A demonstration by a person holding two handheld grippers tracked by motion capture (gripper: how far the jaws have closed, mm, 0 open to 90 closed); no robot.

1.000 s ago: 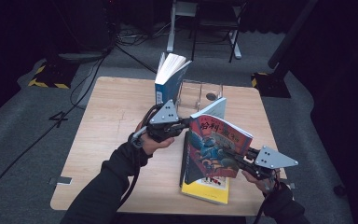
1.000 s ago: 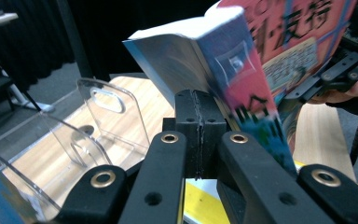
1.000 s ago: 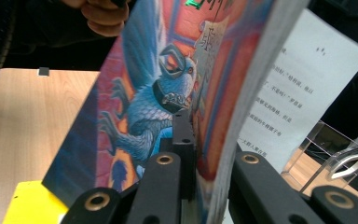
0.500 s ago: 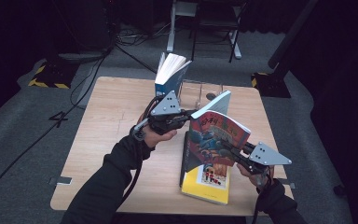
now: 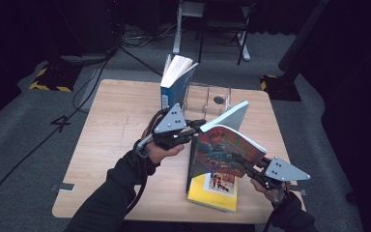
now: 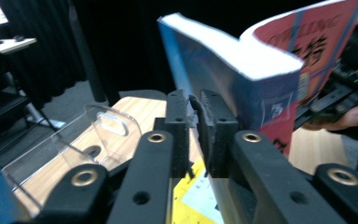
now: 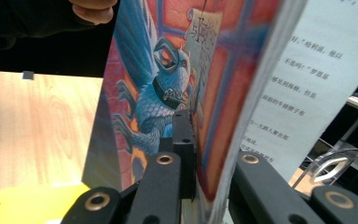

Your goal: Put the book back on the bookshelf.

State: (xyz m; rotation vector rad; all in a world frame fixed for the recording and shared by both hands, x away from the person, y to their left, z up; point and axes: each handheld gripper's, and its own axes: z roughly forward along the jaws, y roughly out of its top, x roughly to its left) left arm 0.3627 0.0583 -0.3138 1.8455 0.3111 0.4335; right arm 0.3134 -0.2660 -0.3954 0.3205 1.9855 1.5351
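Two grippers work for us: our right gripper [image 5: 245, 165] clamps the red book [image 5: 224, 152] upright above the yellow book [image 5: 215, 192], while our left gripper [image 5: 199, 126], jaws just easing apart, sits beside its top corner

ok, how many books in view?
3: blue book upright at the table's far edge, colourful book held up off the table, yellow book flat beneath it. Others could be hidden.

Thick paperback [image 5: 224, 153] with red-and-blue illustrated cover, bird-like creature on front, held tilted above table [image 5: 106, 140], pages fanning open at top. Lower edge hangs over yellow book [image 5: 213, 192] lying flat near front edge.
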